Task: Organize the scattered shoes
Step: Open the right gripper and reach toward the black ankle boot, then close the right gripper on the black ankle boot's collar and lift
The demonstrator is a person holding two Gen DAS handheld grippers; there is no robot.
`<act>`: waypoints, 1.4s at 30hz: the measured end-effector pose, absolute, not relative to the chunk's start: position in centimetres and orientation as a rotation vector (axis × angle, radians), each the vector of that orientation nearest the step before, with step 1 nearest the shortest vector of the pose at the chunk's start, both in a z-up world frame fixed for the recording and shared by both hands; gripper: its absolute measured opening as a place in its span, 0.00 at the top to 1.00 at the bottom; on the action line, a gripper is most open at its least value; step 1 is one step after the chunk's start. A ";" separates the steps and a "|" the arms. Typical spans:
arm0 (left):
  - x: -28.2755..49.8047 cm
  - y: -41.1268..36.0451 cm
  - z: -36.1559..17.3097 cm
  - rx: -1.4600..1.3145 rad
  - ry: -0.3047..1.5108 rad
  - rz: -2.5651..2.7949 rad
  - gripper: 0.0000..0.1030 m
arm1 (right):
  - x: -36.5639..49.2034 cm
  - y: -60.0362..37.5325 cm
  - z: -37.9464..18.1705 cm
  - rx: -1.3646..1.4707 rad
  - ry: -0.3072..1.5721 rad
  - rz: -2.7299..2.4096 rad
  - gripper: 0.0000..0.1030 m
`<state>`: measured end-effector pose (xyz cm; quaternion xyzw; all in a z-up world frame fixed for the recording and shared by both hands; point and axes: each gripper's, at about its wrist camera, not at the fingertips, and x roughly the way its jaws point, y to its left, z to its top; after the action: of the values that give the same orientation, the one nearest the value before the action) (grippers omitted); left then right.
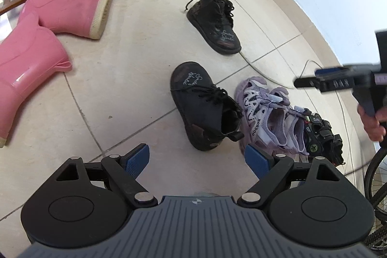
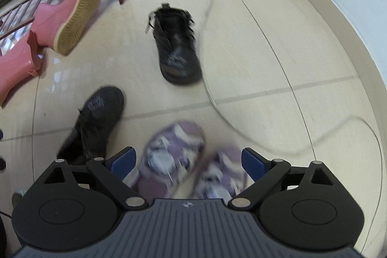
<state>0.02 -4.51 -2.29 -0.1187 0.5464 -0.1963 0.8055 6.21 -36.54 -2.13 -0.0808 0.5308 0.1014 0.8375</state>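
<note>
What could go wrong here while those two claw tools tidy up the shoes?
The thin cable runs under the toe of the far black boot, so lifting that boot might drag it. The lilac sneakers lie tight against the dark sandals, so a grab may catch both. The near black boot's loose laces could snag.

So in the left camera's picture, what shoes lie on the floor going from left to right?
Pink rain boots → near black boot → purple sneakers → black sandals. The far black boot overlaps that order.
</note>
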 end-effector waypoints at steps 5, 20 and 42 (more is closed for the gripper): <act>0.4 -3.7 -3.1 -0.272 1.186 -0.409 0.15 | 10.5 -34.1 -3.4 -0.186 1.109 0.223 0.05; 1.7 -0.7 -4.4 -0.286 1.140 -0.317 0.15 | 21.7 -30.7 -8.3 -0.161 1.129 0.229 0.05; 2.4 2.0 -4.3 -0.271 1.100 -0.240 0.15 | 29.4 -28.3 -11.7 -0.181 1.144 0.212 0.24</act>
<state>2.37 1.96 -4.25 -0.1280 0.5196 -0.1135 0.8371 29.43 -28.26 -11.74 -0.0851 0.5397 0.0999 0.8316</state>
